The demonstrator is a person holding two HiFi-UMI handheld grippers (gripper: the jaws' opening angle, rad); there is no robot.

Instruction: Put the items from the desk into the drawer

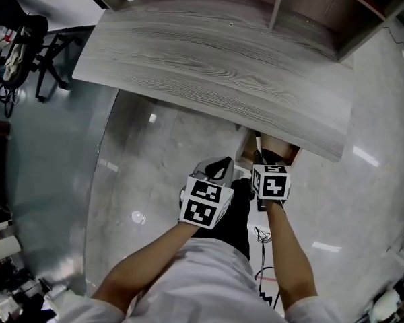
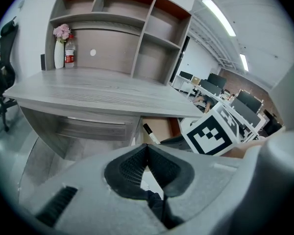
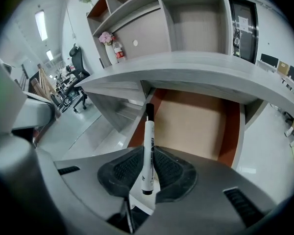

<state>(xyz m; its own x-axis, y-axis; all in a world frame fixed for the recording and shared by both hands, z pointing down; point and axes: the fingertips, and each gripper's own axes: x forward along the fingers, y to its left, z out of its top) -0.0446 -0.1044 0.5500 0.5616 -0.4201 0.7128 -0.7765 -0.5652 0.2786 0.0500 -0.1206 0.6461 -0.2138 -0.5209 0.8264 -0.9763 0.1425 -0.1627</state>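
My right gripper (image 3: 148,153) is shut on a white marker pen (image 3: 147,146) with a black cap, which points forward over the open drawer (image 3: 196,124). The drawer has a tan bottom and reddish sides, and it sticks out from under the grey wooden desk (image 3: 210,65). In the head view the right gripper (image 1: 259,157) holds the marker (image 1: 258,143) at the drawer's (image 1: 279,150) front. To its left my left gripper (image 1: 219,170) is shut with nothing between its pads (image 2: 132,168). From the left gripper view the marker (image 2: 151,134) and the drawer (image 2: 162,126) show ahead.
A shelf unit (image 2: 137,28) stands at the back of the desk (image 2: 88,89). On its far left are a white vase of pink flowers (image 2: 60,45) and a bottle (image 2: 69,55). A black office chair (image 1: 20,39) stands to the left. Cables (image 1: 262,237) lie on the shiny floor.
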